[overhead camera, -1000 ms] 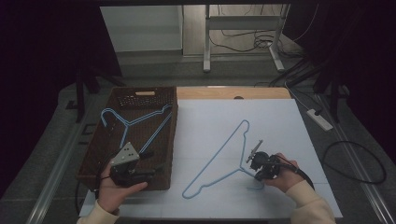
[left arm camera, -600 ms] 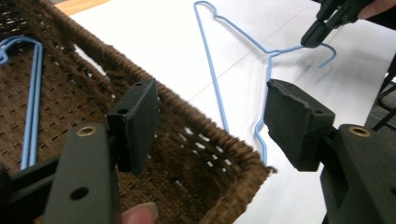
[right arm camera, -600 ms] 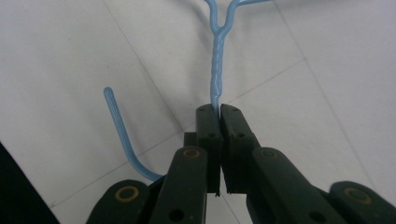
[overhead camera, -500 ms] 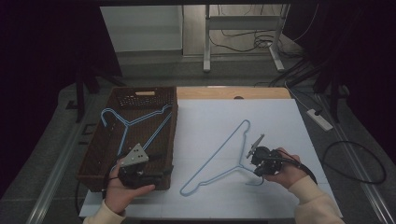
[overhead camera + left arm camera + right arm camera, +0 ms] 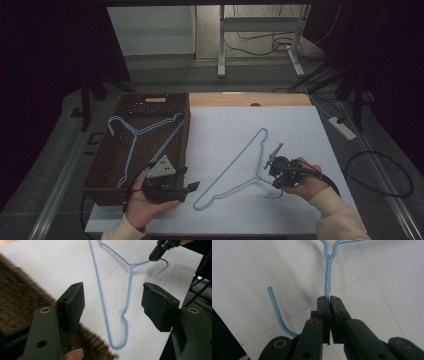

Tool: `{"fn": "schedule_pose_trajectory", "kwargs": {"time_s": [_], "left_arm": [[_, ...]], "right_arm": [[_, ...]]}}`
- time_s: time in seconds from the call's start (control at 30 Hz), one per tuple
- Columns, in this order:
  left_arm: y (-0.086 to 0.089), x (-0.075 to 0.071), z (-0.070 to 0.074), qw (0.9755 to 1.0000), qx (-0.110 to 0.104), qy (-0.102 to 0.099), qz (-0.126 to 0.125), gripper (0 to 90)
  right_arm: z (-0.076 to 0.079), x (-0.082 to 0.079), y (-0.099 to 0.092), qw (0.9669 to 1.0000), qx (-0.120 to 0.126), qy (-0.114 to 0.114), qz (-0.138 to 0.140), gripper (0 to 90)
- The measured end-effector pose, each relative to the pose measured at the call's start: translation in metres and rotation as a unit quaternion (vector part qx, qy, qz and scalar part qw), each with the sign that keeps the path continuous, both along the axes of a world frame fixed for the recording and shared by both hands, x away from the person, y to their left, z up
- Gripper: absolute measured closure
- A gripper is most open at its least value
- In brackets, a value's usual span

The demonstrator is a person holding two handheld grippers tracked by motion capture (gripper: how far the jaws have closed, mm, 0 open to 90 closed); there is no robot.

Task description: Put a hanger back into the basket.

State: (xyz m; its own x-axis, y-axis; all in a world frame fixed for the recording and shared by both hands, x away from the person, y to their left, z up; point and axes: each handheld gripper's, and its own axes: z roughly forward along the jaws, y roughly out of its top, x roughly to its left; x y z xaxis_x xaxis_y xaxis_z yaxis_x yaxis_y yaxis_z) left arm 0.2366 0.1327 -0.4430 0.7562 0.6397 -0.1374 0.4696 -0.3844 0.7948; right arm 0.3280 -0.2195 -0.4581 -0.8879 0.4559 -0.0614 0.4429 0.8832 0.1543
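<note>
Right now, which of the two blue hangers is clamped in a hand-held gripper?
The blue hanger on the white sheet: the right hand-held gripper is shut on its neck. The other hanger lies untouched in the brown basket.

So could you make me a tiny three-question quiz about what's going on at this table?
1. True or false: the right gripper is shut on the neck of the blue hanger on the white sheet.
2. Where does the second hanger lie? A) in the brown basket B) on the floor C) on the white sheet
3. Fill in: the left gripper has its jaws ____.

Key: 1 true; 2 A; 3 open, with nothing between them.
</note>
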Motion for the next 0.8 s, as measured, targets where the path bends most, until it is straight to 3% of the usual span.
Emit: {"fn": "schedule_pose_trajectory", "kwargs": {"time_s": [0.4, 0.5, 0.57, 0.8], "left_arm": [[-0.024, 0.007, -0.005, 0.9998, 0.012, 0.005, -0.013, 33.0], [-0.03, 0.006, -0.003, 0.9996, 0.026, -0.011, -0.01, 32.5], [-0.032, 0.006, -0.001, 0.9997, 0.014, -0.012, -0.014, 32.7], [-0.047, 0.008, 0.003, 0.9994, 0.014, -0.019, -0.026, 32.7]], "right_arm": [[0.0, 0.001, 0.0, 1.0, 0.001, 0.001, 0.001, 87.2], [0.0, 0.0, 0.0, 1.0, 0.002, -0.001, 0.0, 87.2], [0.0, 0.0, 0.0, 1.0, 0.001, -0.001, 0.001, 87.2], [0.002, 0.0, 0.001, 1.0, -0.002, -0.002, 0.003, 87.2]]}}
